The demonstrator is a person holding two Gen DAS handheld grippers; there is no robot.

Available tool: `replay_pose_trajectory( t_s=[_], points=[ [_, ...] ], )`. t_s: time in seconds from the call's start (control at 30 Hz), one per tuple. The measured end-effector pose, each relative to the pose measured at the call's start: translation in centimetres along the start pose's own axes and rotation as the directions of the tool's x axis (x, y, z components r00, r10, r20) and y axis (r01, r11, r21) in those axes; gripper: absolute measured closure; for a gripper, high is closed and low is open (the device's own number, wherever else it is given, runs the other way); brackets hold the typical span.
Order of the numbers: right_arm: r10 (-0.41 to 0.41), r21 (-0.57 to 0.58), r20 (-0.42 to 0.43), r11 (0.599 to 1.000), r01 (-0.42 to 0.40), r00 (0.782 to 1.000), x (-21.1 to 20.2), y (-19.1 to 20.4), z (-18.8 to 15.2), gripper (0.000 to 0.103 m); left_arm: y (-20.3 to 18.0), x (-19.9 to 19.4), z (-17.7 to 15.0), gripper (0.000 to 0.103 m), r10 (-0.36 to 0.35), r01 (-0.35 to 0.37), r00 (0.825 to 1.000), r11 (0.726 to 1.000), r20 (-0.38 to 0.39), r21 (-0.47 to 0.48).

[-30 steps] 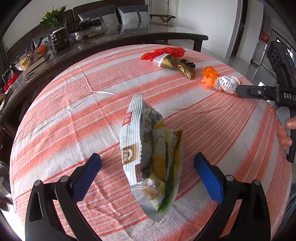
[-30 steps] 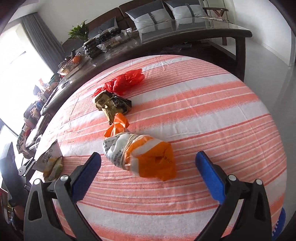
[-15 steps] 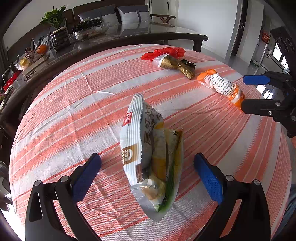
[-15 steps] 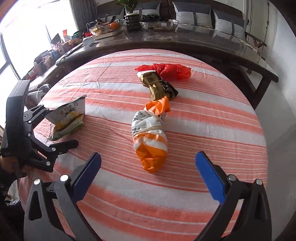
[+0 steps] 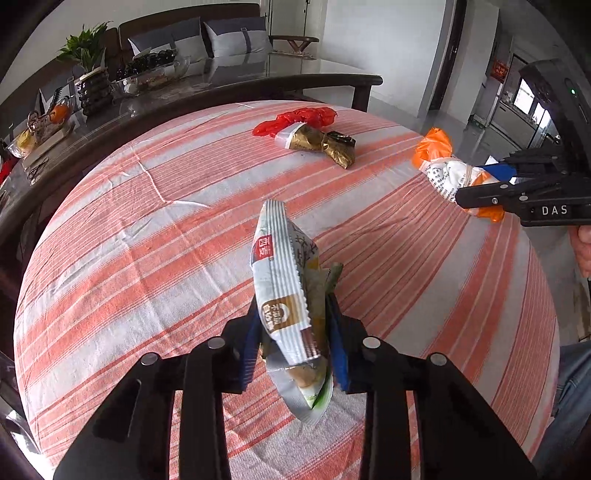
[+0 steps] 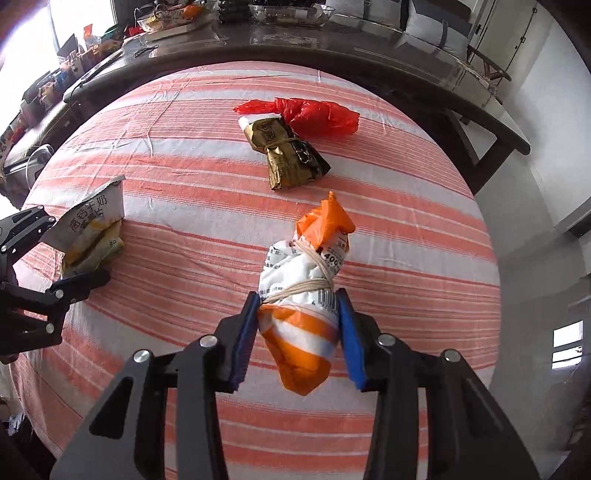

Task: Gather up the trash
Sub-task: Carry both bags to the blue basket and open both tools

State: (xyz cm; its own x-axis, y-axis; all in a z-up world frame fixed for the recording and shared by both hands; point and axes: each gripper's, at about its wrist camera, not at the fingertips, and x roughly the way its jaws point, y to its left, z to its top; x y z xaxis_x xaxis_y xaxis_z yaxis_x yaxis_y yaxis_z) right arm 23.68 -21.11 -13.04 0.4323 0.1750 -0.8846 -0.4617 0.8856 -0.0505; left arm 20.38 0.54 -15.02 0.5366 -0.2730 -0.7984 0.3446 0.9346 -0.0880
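Both grippers are pinching trash: the left gripper (image 5: pixel 295 343) is pressing its blue pads against the lower part of a grey-and-white snack packet (image 5: pixel 286 295), and the right gripper (image 6: pixel 297 332) is clamping the orange end of a white-and-orange bundle (image 6: pixel 306 295) tied with string. Each piece is running lengthwise straight ahead of its own gripper, long axis in line with the fingers, so a lift looks like the natural next move for either hand; whether the pieces are already clear of the cloth cannot be told.

Under them, the worktop (image 5: pixel 110 258) is carrying an orange-and-white striped cloth, lying a little creased. Farther along it, a gold foil packet (image 6: pixel 288 155) is touching a crumpled red plastic bag (image 6: pixel 317 114); both are lying loose and well apart from the held pieces, nearer to the right gripper than to the left, so that hand is probably the better placed for them once it is free.

Beyond the worktop, a dark glossy table (image 5: pixel 258 79) is holding bowls and a potted plant (image 5: pixel 86 51), with cushions (image 5: pixel 232 35) behind it and pale walls around.
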Motion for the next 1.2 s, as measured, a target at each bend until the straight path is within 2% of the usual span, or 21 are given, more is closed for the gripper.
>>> replay_pose_trajectory(
  t_s=[0.07,0.17,0.3,0.43,0.67,0.8,0.97,1.2],
  points=[
    [0.025,0.036,0.032,0.999,-0.026,0.999,-1.8,-0.5,-1.3,0.062,-0.3,-0.5,0.0,0.077,-0.022,0.022,1.000,1.000,0.012,-0.015],
    [0.054,0.090,0.071,0.994,-0.060,0.996,-3.8,-1.7,-3.3,0.062,-1.9,-1.1,-0.2,0.079,-0.030,0.030,0.999,0.999,0.029,0.018],
    [0.087,0.137,0.105,0.985,-0.102,0.991,-5.6,-2.7,-6.2,0.062,-5.0,-1.8,0.0,0.079,-0.097,0.095,0.995,0.995,0.036,0.034],
    [0.084,0.186,0.141,0.976,-0.110,0.986,-7.2,-4.2,-9.1,0.062,-9.3,-1.7,0.9,0.079,-0.160,0.158,0.987,0.985,0.026,0.068],
    [0.032,0.332,0.207,0.938,-0.101,0.978,-10.6,-10.2,-14.3,0.062,-19.4,-0.8,3.3,0.079,-0.292,0.288,0.956,0.946,0.001,0.150],
    [-0.036,0.410,0.186,0.911,-0.044,0.982,-11.6,-14.3,-17.9,0.062,-26.2,-0.1,4.4,0.079,-0.349,0.345,0.937,0.911,-0.022,0.225],
    [-0.102,0.513,0.116,0.858,0.029,0.988,-10.9,-19.0,-23.3,0.062,-33.7,2.4,4.7,0.079,-0.386,0.394,0.919,0.876,-0.085,0.278],
    [-0.156,0.619,0.034,0.779,0.101,0.987,-9.0,-24.1,-29.2,0.062,-41.0,7.4,4.0,0.079,-0.390,0.426,0.904,0.851,-0.175,0.308]
  ],
)
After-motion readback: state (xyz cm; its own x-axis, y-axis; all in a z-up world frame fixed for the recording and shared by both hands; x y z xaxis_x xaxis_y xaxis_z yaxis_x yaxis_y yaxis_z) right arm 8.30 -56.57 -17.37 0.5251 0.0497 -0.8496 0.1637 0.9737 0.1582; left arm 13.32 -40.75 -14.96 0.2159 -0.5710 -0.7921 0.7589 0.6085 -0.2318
